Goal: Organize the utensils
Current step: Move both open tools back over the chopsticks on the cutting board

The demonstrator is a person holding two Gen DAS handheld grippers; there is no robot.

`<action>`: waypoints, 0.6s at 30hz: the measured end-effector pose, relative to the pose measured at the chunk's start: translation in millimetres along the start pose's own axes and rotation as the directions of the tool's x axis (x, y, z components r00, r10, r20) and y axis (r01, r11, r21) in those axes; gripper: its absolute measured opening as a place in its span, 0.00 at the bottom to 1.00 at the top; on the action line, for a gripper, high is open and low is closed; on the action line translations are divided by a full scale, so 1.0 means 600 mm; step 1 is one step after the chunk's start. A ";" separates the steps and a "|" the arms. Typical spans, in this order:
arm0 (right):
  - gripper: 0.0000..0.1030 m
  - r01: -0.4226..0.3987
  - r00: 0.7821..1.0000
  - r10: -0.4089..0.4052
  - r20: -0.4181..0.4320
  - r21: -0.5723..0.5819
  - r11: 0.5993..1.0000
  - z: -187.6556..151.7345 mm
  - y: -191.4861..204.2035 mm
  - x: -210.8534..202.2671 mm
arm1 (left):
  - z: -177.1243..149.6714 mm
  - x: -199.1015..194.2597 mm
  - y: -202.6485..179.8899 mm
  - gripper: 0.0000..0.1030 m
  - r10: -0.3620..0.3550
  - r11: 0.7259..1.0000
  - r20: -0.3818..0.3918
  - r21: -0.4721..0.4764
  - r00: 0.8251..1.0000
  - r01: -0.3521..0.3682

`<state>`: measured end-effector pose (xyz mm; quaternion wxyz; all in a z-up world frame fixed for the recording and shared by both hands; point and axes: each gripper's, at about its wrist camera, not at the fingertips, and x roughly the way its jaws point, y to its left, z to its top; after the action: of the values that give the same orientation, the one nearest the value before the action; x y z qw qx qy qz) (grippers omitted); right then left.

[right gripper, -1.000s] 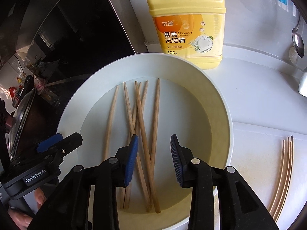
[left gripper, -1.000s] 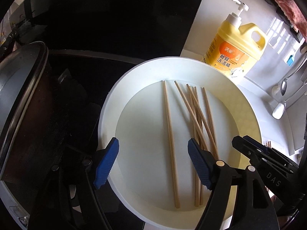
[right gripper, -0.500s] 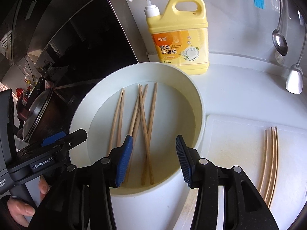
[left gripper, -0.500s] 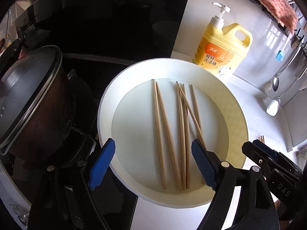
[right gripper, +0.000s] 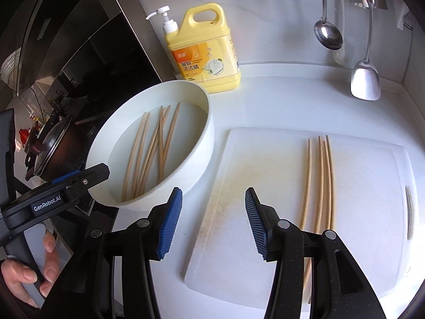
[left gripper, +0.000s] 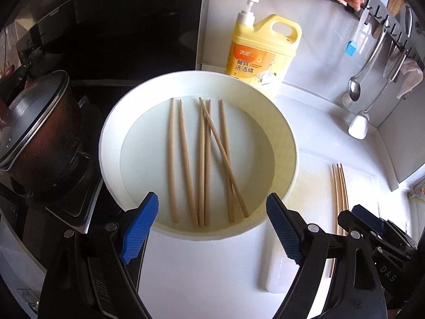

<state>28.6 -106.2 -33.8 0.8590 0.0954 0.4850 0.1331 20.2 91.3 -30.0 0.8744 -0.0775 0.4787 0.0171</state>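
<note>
**Wooden chopsticks in two places, both tools empty**

Wooden chopsticks [left gripper: 204, 159], six of them, lie in my white basin [left gripper: 287, 138], two crossing near the middle. Four more chopsticks [right gripper: 318, 180] lie side by side on the white cutting board [right gripper: 252, 212] just beside the basin on the tabletop [right gripper: 292, 101]. My left tool [left gripper: 212, 228] is spread wide over the basin's near rim, gripping nothing; its body reads "GenRobot.AI". My right tool [right gripper: 213, 220] has just been opening and hangs over the board, nothing between its blue pads. Behind stands a yellow detergent jug [right gripper: 207, 55] with Chinese lettering.
</note>
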 end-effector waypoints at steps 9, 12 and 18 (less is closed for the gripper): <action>0.48 0.018 1.000 -0.019 0.020 0.033 0.999 -0.040 -0.089 -0.055 | -0.042 -0.017 -0.092 0.80 -0.011 0.999 -0.007 0.050 1.000 0.011; 0.50 0.027 0.999 -0.028 0.031 0.030 0.999 -0.053 -0.117 -0.072 | -0.055 -0.022 -0.125 0.82 -0.011 0.998 -0.004 0.063 1.000 0.012; 0.52 0.037 0.998 -0.038 0.040 0.026 0.999 -0.075 -0.172 -0.096 | -0.079 -0.027 -0.178 0.86 0.003 0.997 0.000 0.072 1.000 -0.003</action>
<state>-24.6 -220.8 -40.7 0.8696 0.0999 0.4711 0.1087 -16.9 -20.8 -28.4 0.8766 -0.0450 0.4791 0.0013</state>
